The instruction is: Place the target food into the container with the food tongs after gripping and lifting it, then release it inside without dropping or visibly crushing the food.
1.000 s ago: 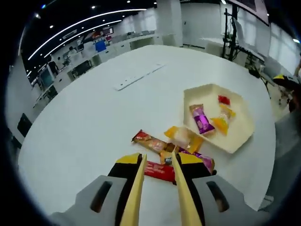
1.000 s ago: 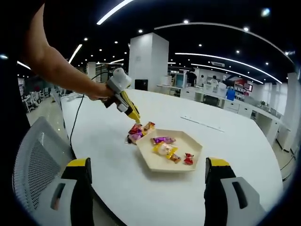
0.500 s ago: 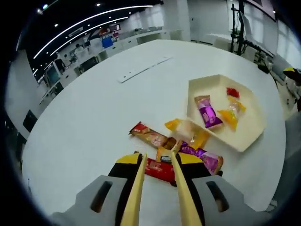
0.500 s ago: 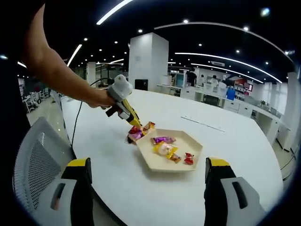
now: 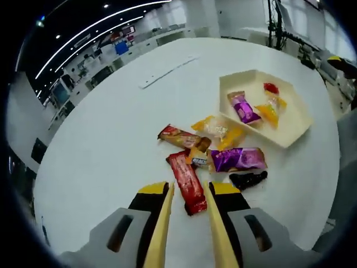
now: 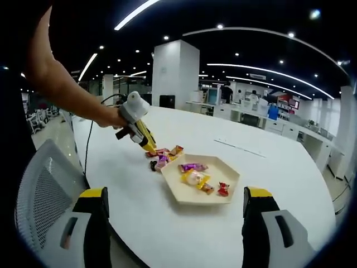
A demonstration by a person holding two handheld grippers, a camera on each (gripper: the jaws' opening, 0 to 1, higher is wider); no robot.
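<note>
Several wrapped snacks lie on the white round table [image 5: 111, 139]: a red bar [image 5: 187, 181], a brown-red bar [image 5: 178, 135], a yellow-orange pack [image 5: 217, 129], a purple pack [image 5: 237, 159] and a dark sweet [image 5: 248, 180]. The cream hexagonal tray [image 5: 290, 137] to the right holds a purple sweet [image 5: 242, 108], a red one [image 5: 271, 87] and an orange one [image 5: 270, 109]. My left gripper [image 5: 188, 190] carries yellow tongs, open, with the red bar's near end between their tips. A person's hand holds this left gripper [image 6: 146, 142] over the snack pile [image 6: 162, 156]. My right gripper [image 6: 176, 194] stands wide open, short of the tray [image 6: 184, 190].
A long white strip [image 5: 167, 72] lies on the far side of the table. A grey mesh chair [image 6: 44, 190] stands at the table's near edge on the left. Office desks and a white pillar [image 6: 175, 72] fill the background.
The left gripper has drawn back from the tray, so the red bar now lies in full sight between the tong tips. The right gripper has not moved.
</note>
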